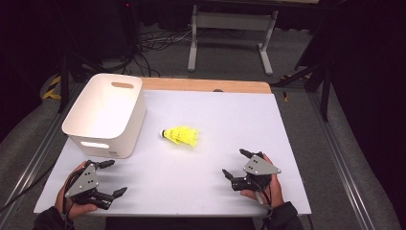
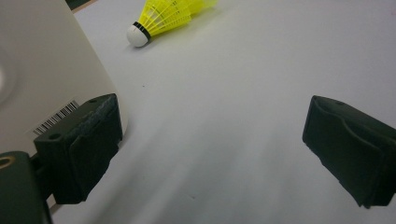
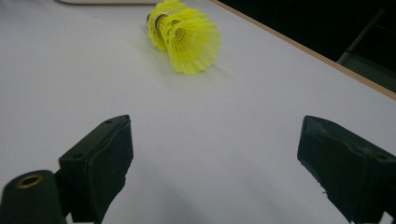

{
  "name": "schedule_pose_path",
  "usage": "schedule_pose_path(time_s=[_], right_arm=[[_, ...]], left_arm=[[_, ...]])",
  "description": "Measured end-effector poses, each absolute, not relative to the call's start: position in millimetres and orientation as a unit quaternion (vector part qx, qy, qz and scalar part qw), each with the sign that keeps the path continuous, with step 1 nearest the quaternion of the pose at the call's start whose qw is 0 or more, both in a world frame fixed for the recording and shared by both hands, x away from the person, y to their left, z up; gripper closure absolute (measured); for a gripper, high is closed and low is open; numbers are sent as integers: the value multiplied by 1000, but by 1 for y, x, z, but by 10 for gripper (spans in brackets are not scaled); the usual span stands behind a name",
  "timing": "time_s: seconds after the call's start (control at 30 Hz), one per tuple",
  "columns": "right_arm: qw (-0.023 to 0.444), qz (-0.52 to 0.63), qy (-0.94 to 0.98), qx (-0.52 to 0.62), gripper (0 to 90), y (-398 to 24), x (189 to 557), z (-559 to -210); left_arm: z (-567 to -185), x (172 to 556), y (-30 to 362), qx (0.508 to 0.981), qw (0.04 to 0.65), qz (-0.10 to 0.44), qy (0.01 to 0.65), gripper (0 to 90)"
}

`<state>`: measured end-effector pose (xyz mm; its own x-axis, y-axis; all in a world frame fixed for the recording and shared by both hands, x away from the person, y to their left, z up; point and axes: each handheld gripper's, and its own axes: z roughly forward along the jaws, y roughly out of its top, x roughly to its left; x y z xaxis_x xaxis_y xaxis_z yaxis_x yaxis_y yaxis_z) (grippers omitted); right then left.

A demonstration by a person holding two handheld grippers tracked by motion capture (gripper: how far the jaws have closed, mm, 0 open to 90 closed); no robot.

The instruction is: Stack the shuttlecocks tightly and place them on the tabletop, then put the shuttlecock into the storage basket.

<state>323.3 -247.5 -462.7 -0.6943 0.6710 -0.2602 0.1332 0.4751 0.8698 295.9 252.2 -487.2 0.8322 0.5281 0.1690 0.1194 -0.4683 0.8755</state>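
Left gripper view: barcode label (image 2: 55, 117) on white bin (image 2: 42, 60)

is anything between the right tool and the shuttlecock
Nothing visible. Bare white table lies between the open right tool and the yellow shuttlecock; the bin stands off to the shuttlecock's left, out of that path.

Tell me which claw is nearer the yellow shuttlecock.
Right, narrowly. The right claw sits open below-right of the shuttlecock; the left claw sits open farther off, below-left, by the white bin.

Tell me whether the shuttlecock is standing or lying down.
Lying down: the shuttlecock rests on its side on the white table, white cork toward the bin.
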Motion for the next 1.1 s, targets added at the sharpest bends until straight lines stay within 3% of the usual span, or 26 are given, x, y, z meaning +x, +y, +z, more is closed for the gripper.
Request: schedule_pose_path(time_s=[0.4, 1.1], right_arm=[[297, 442, 809, 249, 81, -249, 324, -467], [246, 448, 818, 265, 86, -239, 340, -466]], left_arm=[[-487, 296, 253, 827, 483, 212, 197, 54], [-486, 298, 249, 829, 480, 213, 191, 54]])
